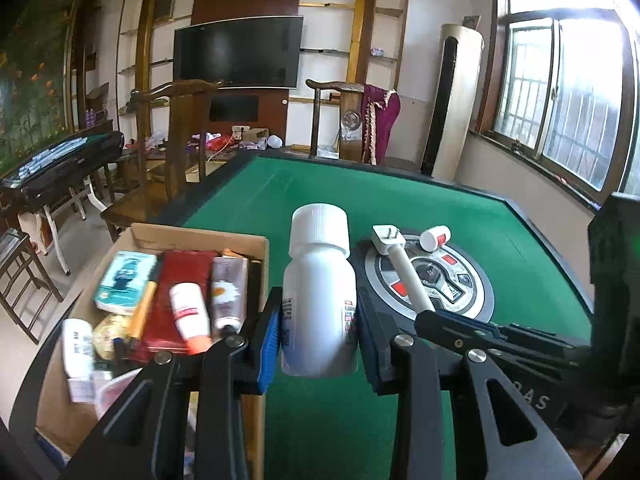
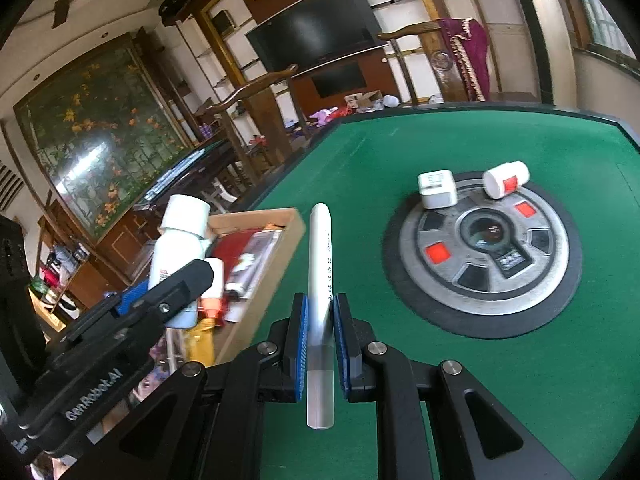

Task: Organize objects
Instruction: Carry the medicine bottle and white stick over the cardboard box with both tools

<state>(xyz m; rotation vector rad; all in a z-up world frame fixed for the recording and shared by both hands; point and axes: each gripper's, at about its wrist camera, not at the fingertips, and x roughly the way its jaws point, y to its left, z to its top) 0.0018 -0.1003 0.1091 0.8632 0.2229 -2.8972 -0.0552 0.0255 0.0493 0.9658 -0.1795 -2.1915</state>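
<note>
My left gripper (image 1: 318, 332) is shut on a white pill bottle (image 1: 320, 292) with a white cap, held upright over the green table just right of the cardboard box (image 1: 256, 242). The same bottle (image 2: 180, 236) shows in the right wrist view beside the box (image 2: 296, 228). My right gripper (image 2: 320, 320) is shut on a white marker pen (image 2: 319, 272) that points forward. From the left wrist view that pen (image 1: 412, 280) sticks out of the right gripper (image 1: 430, 314). A white plug adapter (image 2: 437, 190) and a small white bottle with a red label (image 2: 506, 179) lie on the table's round centre panel (image 2: 484, 280).
The box holds several things: a red packet (image 1: 180, 280), tubes (image 1: 228, 292), a teal carton (image 1: 126, 280), a white bottle (image 1: 76, 346). The green felt table (image 1: 400, 200) has a raised black rim. Wooden chairs (image 1: 180, 140) stand beyond the far edge.
</note>
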